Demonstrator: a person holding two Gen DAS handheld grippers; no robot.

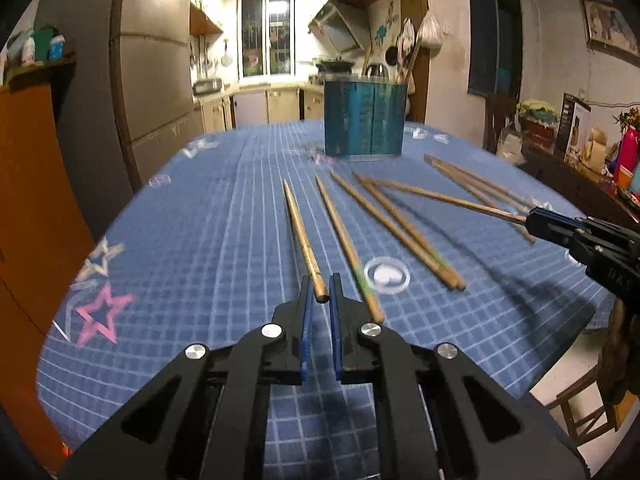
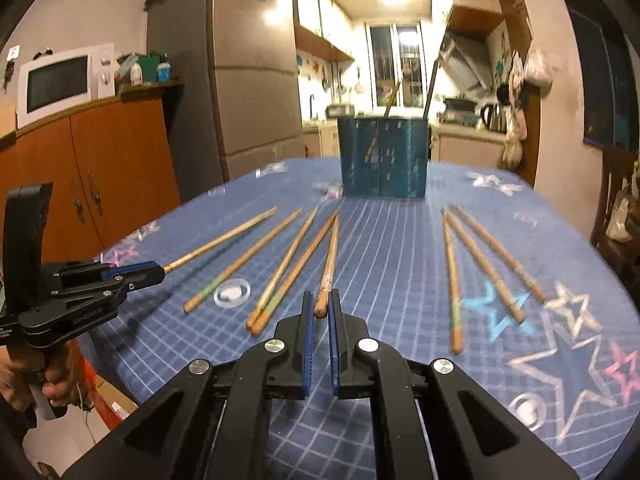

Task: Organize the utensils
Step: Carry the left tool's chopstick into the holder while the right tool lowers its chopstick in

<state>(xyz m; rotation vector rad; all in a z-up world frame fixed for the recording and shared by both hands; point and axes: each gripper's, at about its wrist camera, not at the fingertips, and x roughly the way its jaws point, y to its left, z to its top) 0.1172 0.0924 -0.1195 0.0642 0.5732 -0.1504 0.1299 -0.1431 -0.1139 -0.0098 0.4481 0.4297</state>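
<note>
Two hand-held grippers each clamp a wooden chopstick at its thick end over a bench (image 1: 208,216) spread with a blue checked cloth. In the left wrist view, the left gripper (image 1: 321,294) fills the bottom centre, its jaws closed on the butt of the left-hand chopstick (image 1: 302,236), which runs up the frame toward the holder. In the right wrist view, the right gripper (image 2: 319,306) sits at bottom centre, its jaws likewise shut on the butt of the right-hand chopstick (image 2: 331,256); each gripper also shows at the edge of the other's view, a chopstick projecting from its tip. The target, a blue chopstick holder (image 2: 382,158), stands upright at the far middle of the bench, upper centre in both frames, with two sticks already leaning out of it. Loose chopsticks remain on the cloth: a fan of several (image 2: 280,260) left of centre and three more (image 2: 480,264) to the right in the right wrist view. A small clear dish (image 2: 232,293) lies among the left fan. The step in hand appears to be carrying both gripped sticks to the holder. Doing it well likely means keeping the grip firm so the long sticks do not pivot, raising the tips clear of the holder's rim, tilting each stick steeply point-down over the opening, and releasing only once the tip is inside, one hand at a time so the two sticks do not clash.
</note>
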